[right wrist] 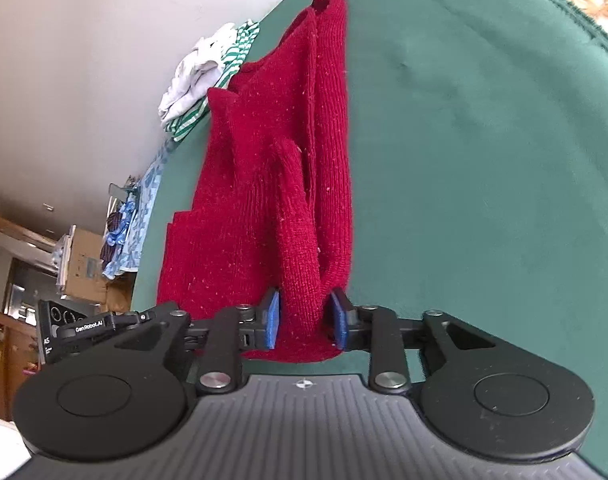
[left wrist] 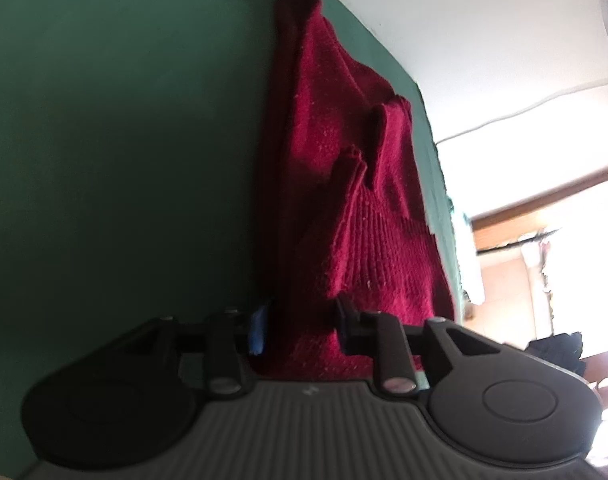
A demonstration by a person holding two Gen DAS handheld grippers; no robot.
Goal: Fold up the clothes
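Here, item by item: one red sweater [right wrist: 264, 184] lies on the green cloth [right wrist: 483, 160], bunched lengthwise into a long, narrow strip with sleeves doubled onto the body. Its long axis runs straight away from both of your grippers, near end at the jaws, far end reaching toward the cloth's far edge. Your right gripper [right wrist: 305, 320] has its blue pads [right wrist: 272, 318] closed onto a thick roll of the sweater's near edge, fabric filling the gap between them. Your left gripper [left wrist: 300, 328] sits at the same near edge with red knit between its fingers; the view is dark and blurred there, so you cannot tell whether those jaws actually pinch or merely straddle the fabric. In the right view the left gripper shows just beside the right one, so both hands stand equally close to the near end. A heap of white and green-striped clothes [right wrist: 208, 76] rests by the sweater's far end, and blue patterned fabric [right wrist: 138, 216] hangs over the cloth's edge.
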